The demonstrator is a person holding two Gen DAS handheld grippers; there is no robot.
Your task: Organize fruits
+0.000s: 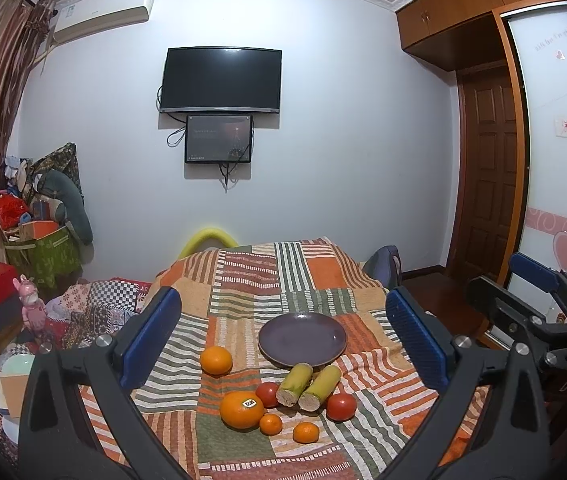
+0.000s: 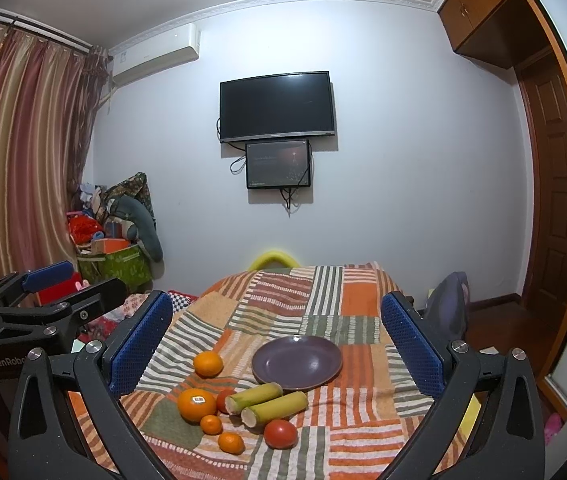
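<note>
An empty purple plate (image 1: 302,338) (image 2: 297,361) lies on a patchwork cloth. In front of it lie two green sugarcane pieces (image 1: 309,385) (image 2: 268,402), two red tomatoes (image 1: 341,406) (image 2: 280,433), a large stickered orange (image 1: 241,409) (image 2: 197,405), a second orange (image 1: 216,360) (image 2: 208,364) and two small tangerines (image 1: 288,429) (image 2: 221,434). My left gripper (image 1: 283,340) is open and empty above the fruit. My right gripper (image 2: 277,346) is open and empty, also held above. Each gripper shows at the other view's edge (image 1: 531,312) (image 2: 35,304).
The patchwork-covered table (image 1: 243,272) (image 2: 359,296) drops off at left and right. Cluttered boxes and bags (image 1: 39,240) stand at the far left by a curtain. A dark bag (image 2: 449,304) sits on the right. A TV (image 1: 221,80) hangs on the far wall.
</note>
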